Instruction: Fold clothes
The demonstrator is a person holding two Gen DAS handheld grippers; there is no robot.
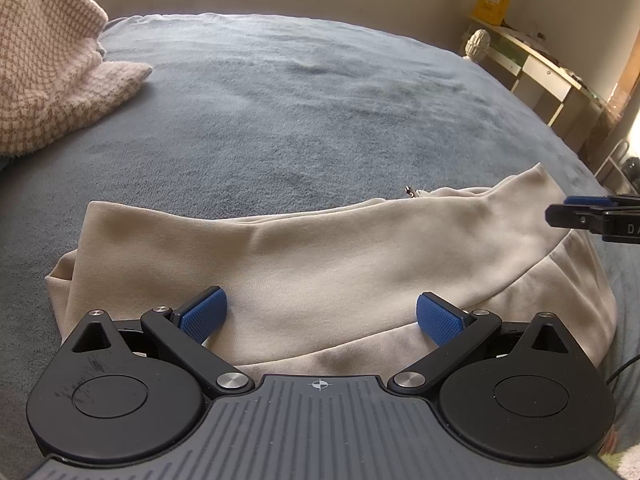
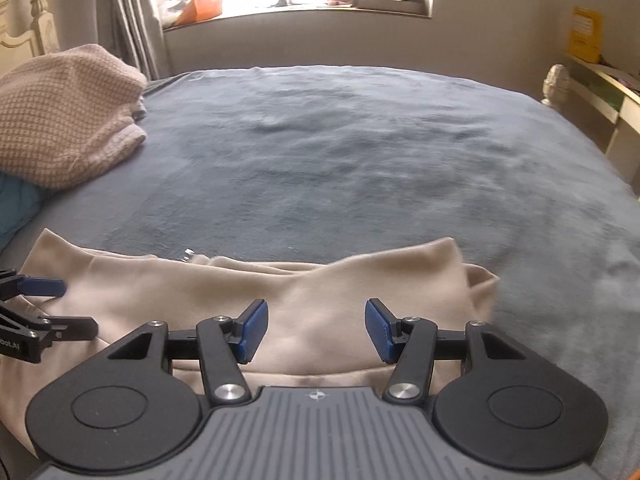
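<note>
At the far left a pink-and-white knit blanket lies bunched on the grey bed cover; in the right wrist view the same blanket sits over something teal at the edge. Nearer, a cream garment lies folded on the cover, close to the near edge of the bed, its top layer doubled over the lower one, with a small metal zip pull showing at its far edge.

The left gripper hangs over the left half of the garment, jaws spread wide, blue pads just above the cloth and holding nothing. The right gripper is over the right half, jaws also apart and empty, though less wide; whether its pads touch the cloth I cannot tell. Each gripper's tips show at the edge of the other's view.

Behind the bed is a windowsill with an orange item and other clutter too bright to make out. At the far right stands a shelf unit with a yellow box on top; what its compartments hold is too small to tell
</note>
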